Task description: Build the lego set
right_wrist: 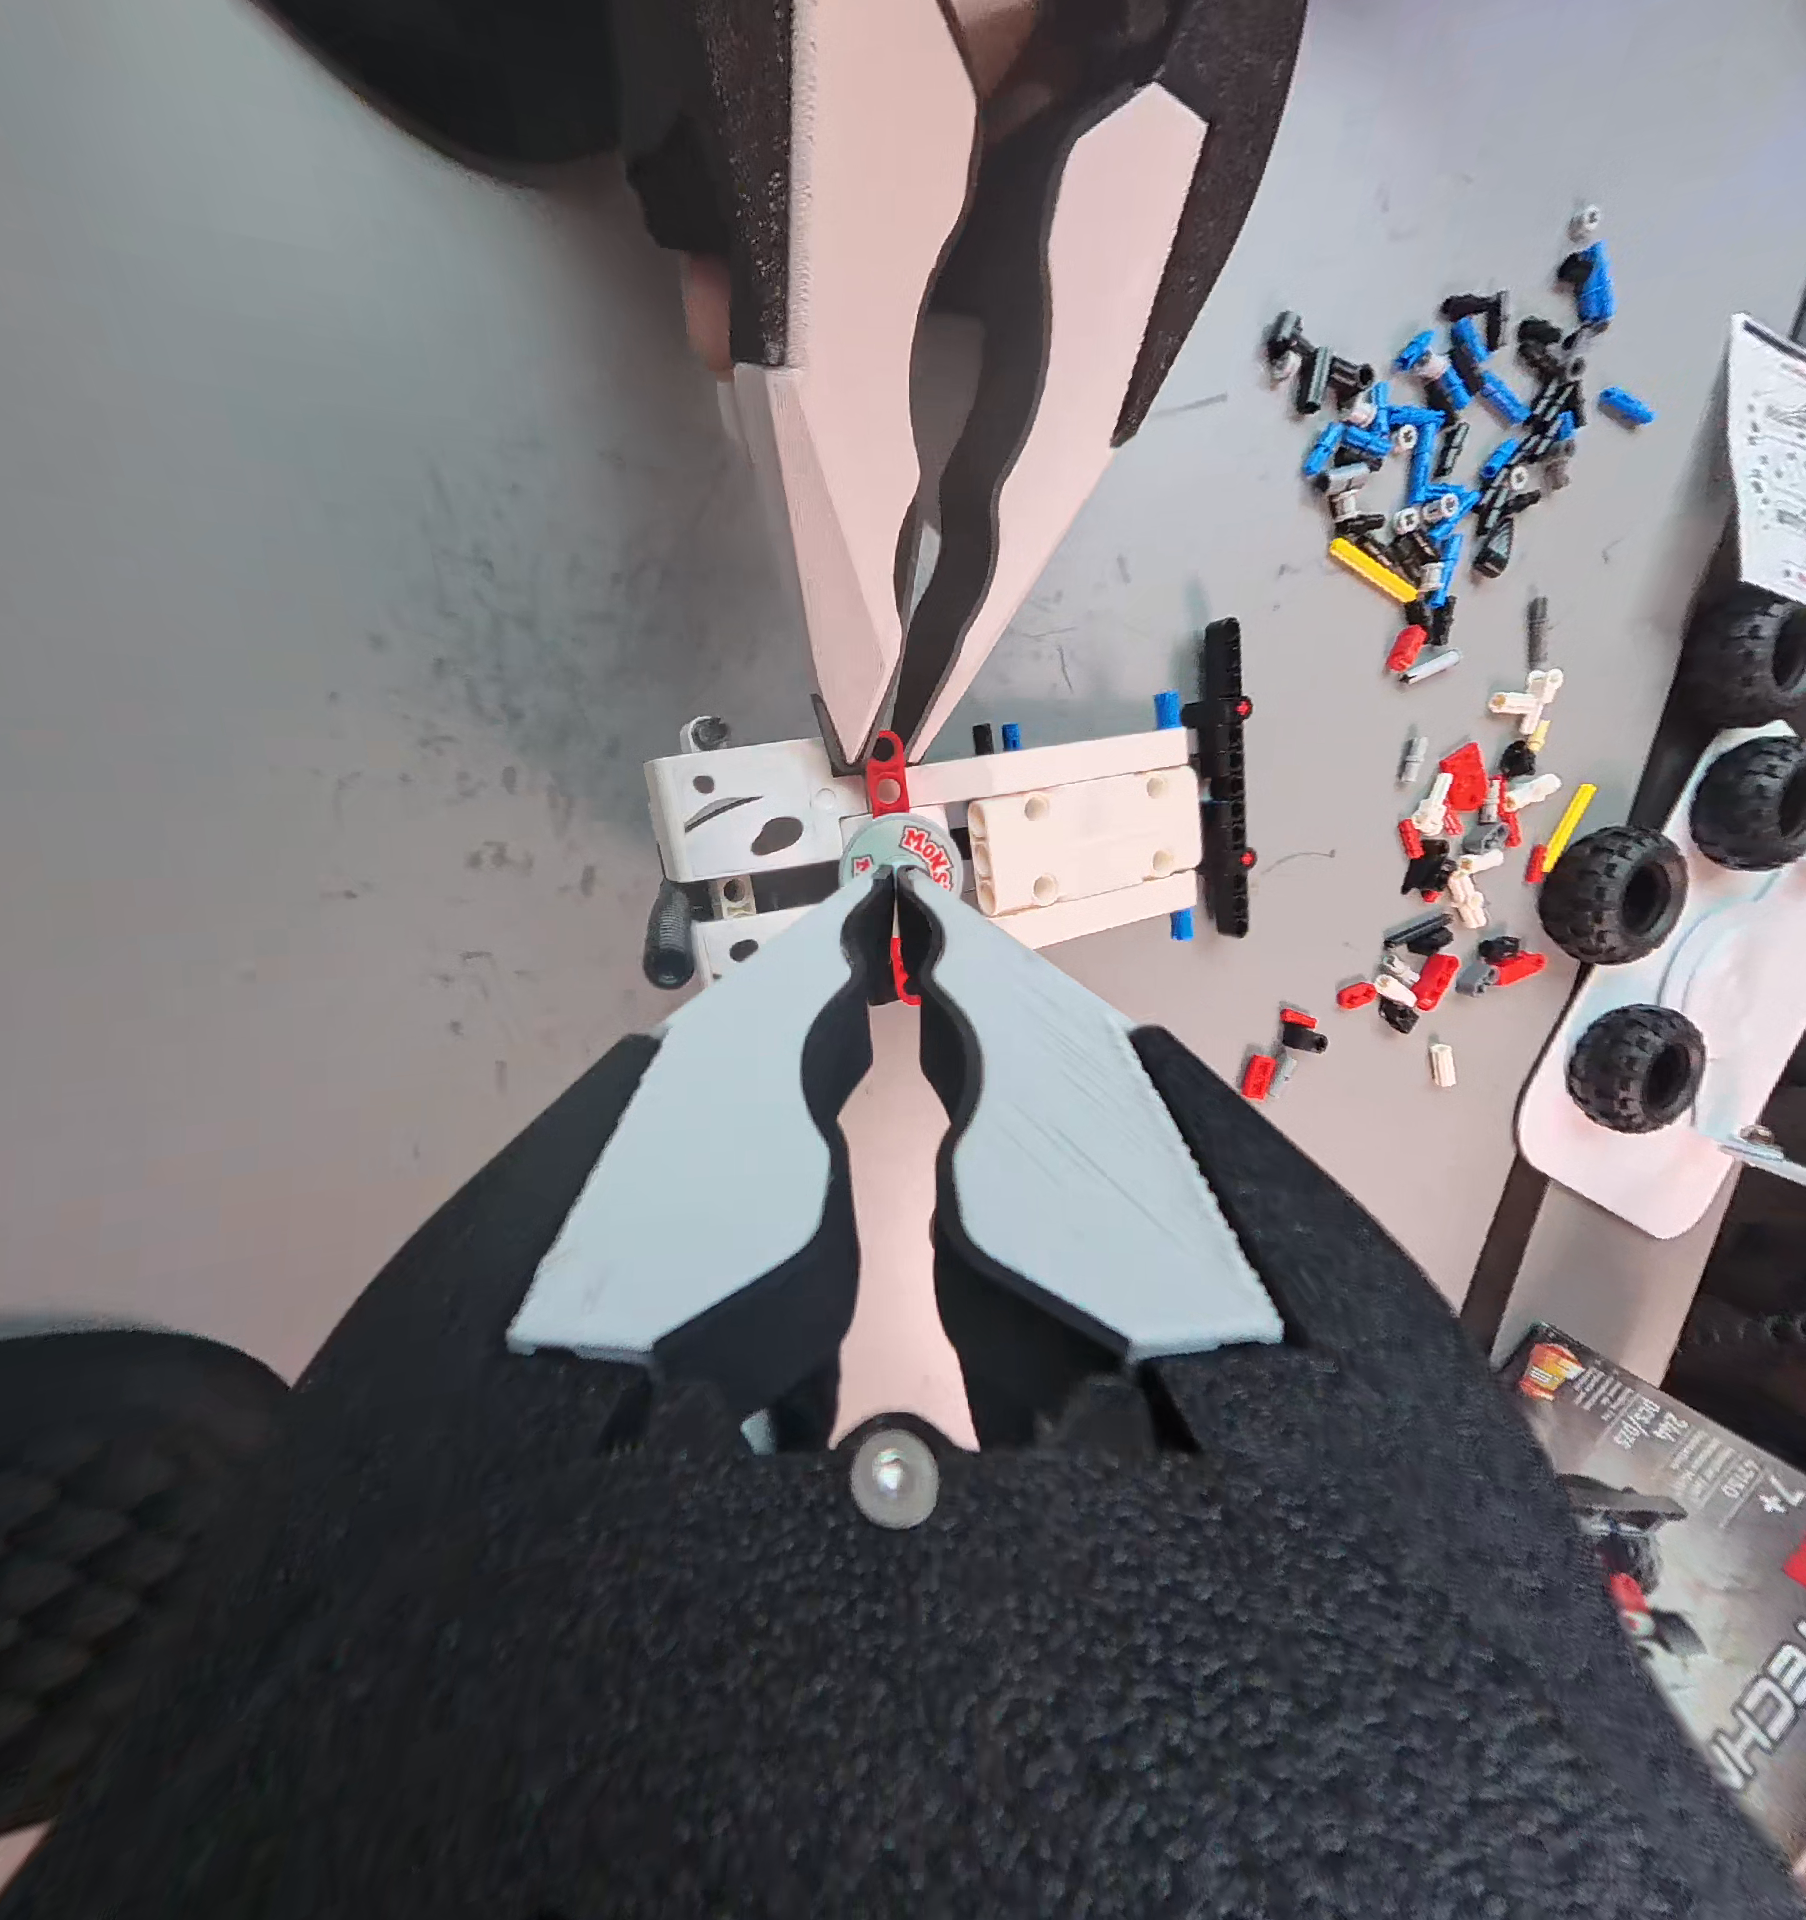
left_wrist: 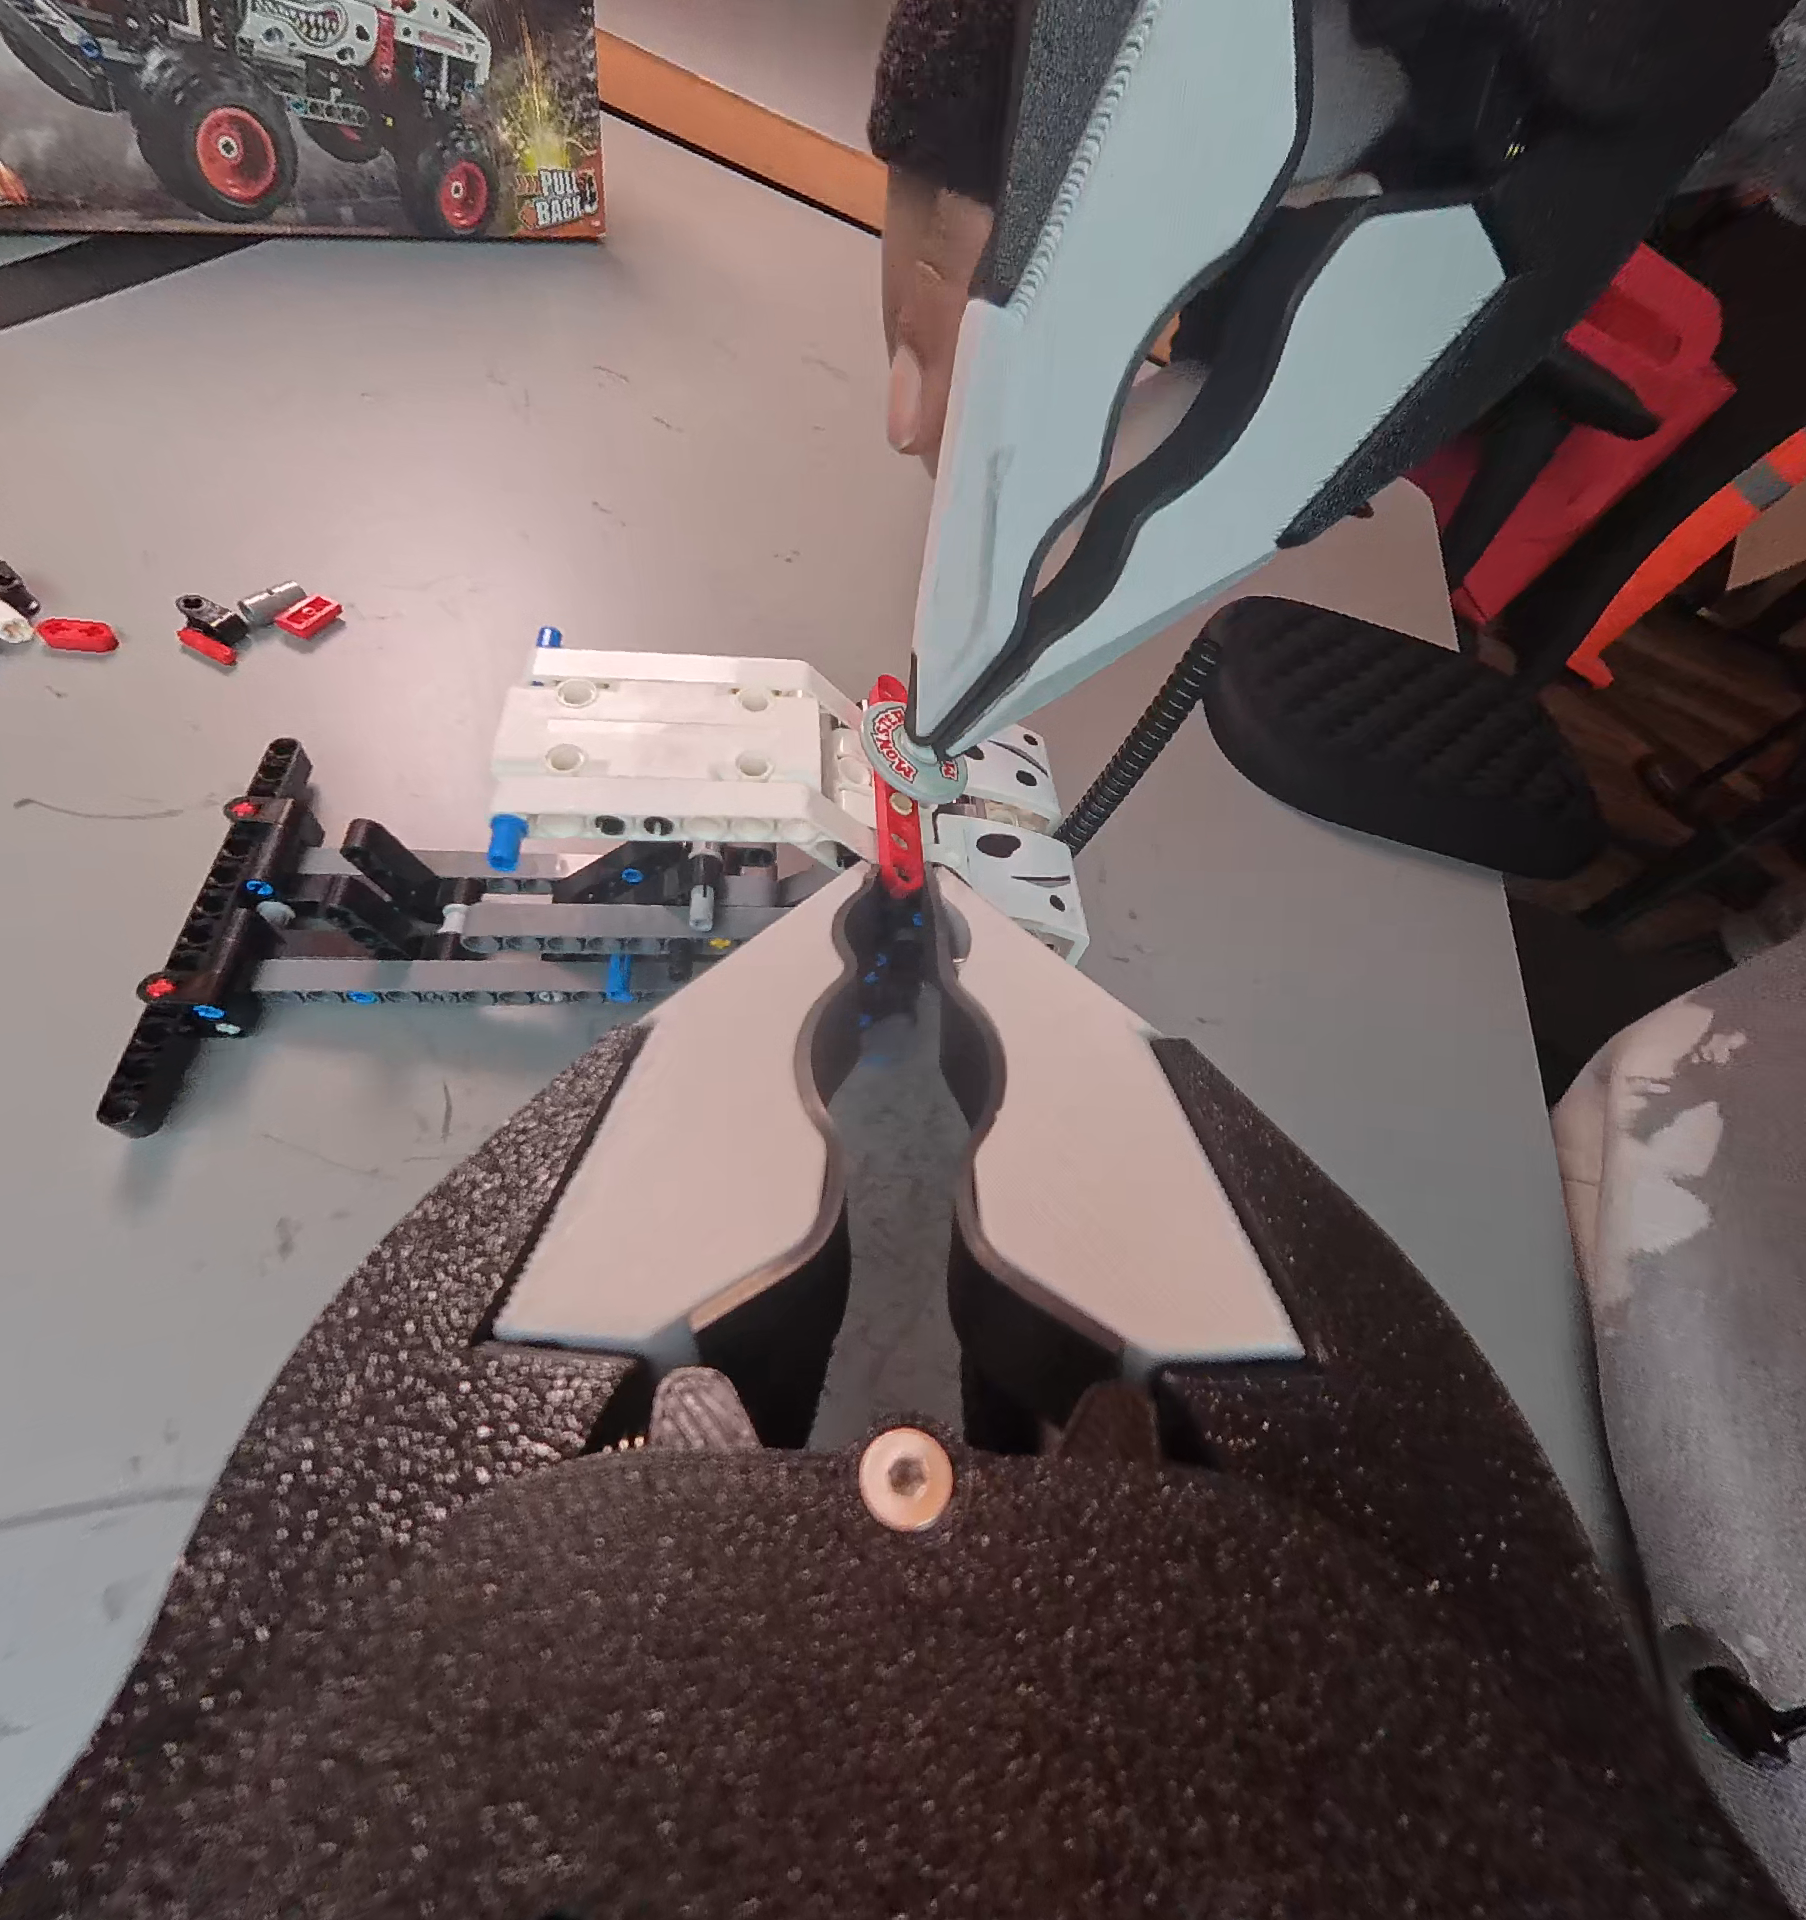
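Two grippers: we saw both meeting at the middle of the half-built truck model [left_wrist: 670, 831], which lay on the grey table [left_wrist: 359, 416].
Left gripper [left_wrist: 901, 883]: our nearest tool in the left wrist view; its tips closed around the lower end of the red beam [left_wrist: 897, 821], jaws pinching it narrowly.
Right gripper [right_wrist: 894, 878]: nearest in the right wrist view; its jaws were pressed together on the centre of the round printed disc [right_wrist: 897, 852], which sat against the red beam.
Same pair, other view: we saw the right gripper [left_wrist: 930, 740] coming down from above onto the disc [left_wrist: 914, 764], and the left gripper [right_wrist: 883, 748] reaching the beam [right_wrist: 886, 784] from the far side.
Model: white panels [right_wrist: 1081, 852] sat over a black frame, a spotted white section [right_wrist: 738, 821] at one end, a long black beam [left_wrist: 208, 935] across the other, blue pins along the sides.
Spring: a black coil [left_wrist: 1138, 748] stuck out beside the spotted section.
Loose parts, mid distance: we noted red, white and black pieces [right_wrist: 1460, 862] near the model, a blue and black heap [right_wrist: 1450, 447] farther off.
Tyres: four black tyres [right_wrist: 1616, 894] rested on a white tray [right_wrist: 1647, 1164] at the table edge.
Box: the set's carton [left_wrist: 265, 114] stood at the far end of the table.
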`<control>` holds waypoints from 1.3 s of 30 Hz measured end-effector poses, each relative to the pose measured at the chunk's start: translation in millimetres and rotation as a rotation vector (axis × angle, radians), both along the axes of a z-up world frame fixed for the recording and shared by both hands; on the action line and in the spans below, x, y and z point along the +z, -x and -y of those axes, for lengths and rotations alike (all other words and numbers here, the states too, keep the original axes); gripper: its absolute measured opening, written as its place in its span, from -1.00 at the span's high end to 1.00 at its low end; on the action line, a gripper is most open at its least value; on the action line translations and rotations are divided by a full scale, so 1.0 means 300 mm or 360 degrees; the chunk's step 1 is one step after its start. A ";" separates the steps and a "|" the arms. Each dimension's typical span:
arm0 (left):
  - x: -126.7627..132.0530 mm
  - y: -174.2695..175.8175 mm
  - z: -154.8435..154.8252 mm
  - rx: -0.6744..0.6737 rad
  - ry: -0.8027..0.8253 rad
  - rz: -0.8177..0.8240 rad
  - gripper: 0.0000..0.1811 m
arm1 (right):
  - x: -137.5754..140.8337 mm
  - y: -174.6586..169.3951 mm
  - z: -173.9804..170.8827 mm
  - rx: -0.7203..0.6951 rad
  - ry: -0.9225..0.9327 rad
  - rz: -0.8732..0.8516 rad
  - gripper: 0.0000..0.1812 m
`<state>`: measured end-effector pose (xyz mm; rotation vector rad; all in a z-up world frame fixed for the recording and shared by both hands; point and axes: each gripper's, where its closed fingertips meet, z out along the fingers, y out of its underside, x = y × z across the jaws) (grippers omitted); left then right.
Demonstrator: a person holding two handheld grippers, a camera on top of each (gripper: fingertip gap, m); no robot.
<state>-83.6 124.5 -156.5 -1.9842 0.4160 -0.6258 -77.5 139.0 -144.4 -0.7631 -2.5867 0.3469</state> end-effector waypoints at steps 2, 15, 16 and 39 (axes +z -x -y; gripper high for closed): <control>0.000 0.001 0.000 -0.0003 0.0001 0.0004 0.92 | -0.001 0.000 0.000 0.0079 -0.0069 0.0066 1.00; 0.000 -0.001 0.005 -0.0025 -0.0005 -0.0014 0.92 | 0.032 0.036 -0.015 -0.0852 0.1531 0.0051 1.00; 0.001 -0.002 0.004 -0.0022 -0.0001 0.0000 0.93 | 0.057 0.036 -0.017 -0.0869 0.1638 -0.0035 1.00; 0.001 -0.009 0.009 -0.0068 -0.0050 -0.0030 0.93 | 0.000 -0.006 0.010 0.0276 0.0032 0.0091 1.00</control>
